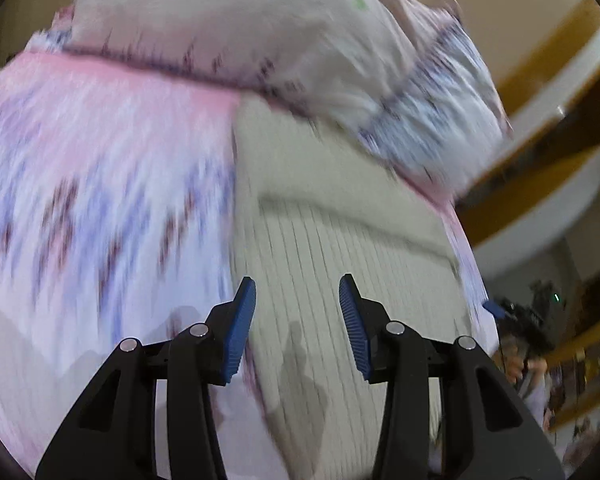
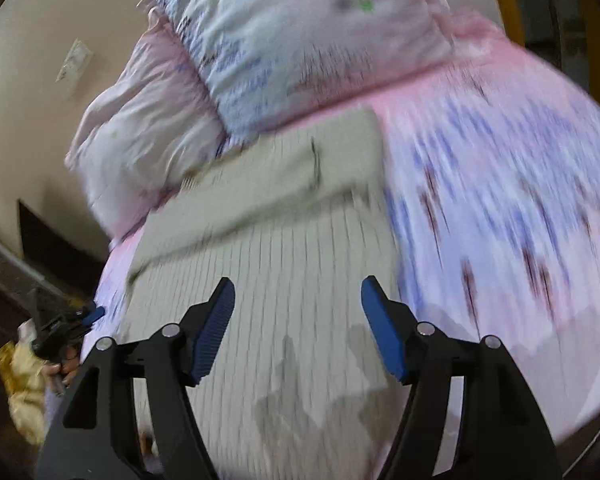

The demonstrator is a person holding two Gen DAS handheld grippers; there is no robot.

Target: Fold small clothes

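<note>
The ribbed cloth [image 1: 340,280] lies partly folded on the bed [image 1: 100,200] ahead of the left gripper [image 1: 298,320] and right gripper [image 2: 298,328], both open and empty, so more folds seem left.

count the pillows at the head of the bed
2. A white patterned pillow lies at the head of the bed, above the folded grey ribbed garment; a pinkish pillow sits left of it. Others may be hidden.

Ribbed matt knit cloth garment [image 1: 340,240]; soft printed cotton-like bedsheet [image 1: 100,200]; matt black plastic left gripper [image 1: 297,320] with ridged blue pads [image 1: 242,328].
</note>
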